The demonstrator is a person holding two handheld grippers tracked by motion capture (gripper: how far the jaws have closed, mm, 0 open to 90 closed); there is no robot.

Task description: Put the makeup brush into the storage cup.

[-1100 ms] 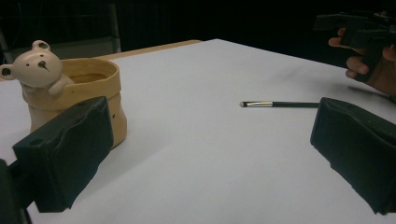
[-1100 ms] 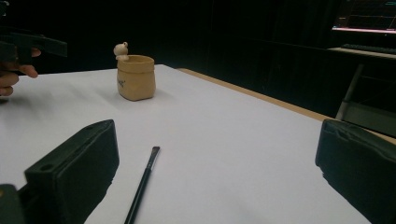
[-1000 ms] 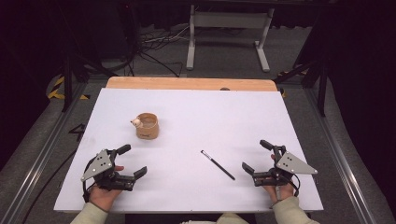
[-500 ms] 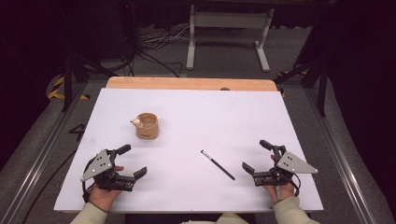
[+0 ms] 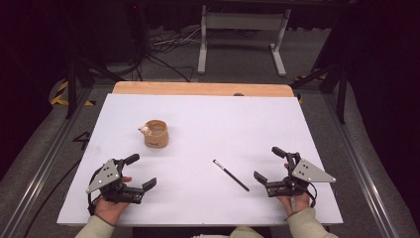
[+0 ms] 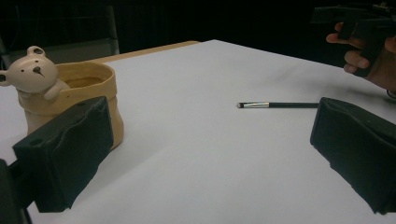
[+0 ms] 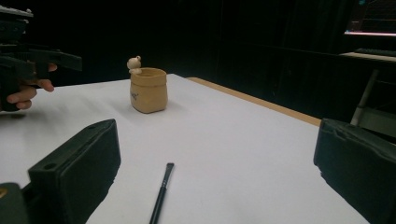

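Right gripper [image 5: 270, 168], jaws wide and empty, rests beside the makeup brush [image 5: 231, 175]; best grasped mid-handle, squarely, before carrying toward the bear-trimmed cup [image 5: 156, 134].

A big white table top [image 5: 223, 119] has a strip of brown wood [image 5: 198, 89] along its far edge, and past that edge, on the grey floor [image 5: 317, 54], stand a grey metal frame [image 5: 242, 21], some black cables [image 5: 163, 52] and yellow-and-black tape [image 5: 60, 94] by the far left corner.
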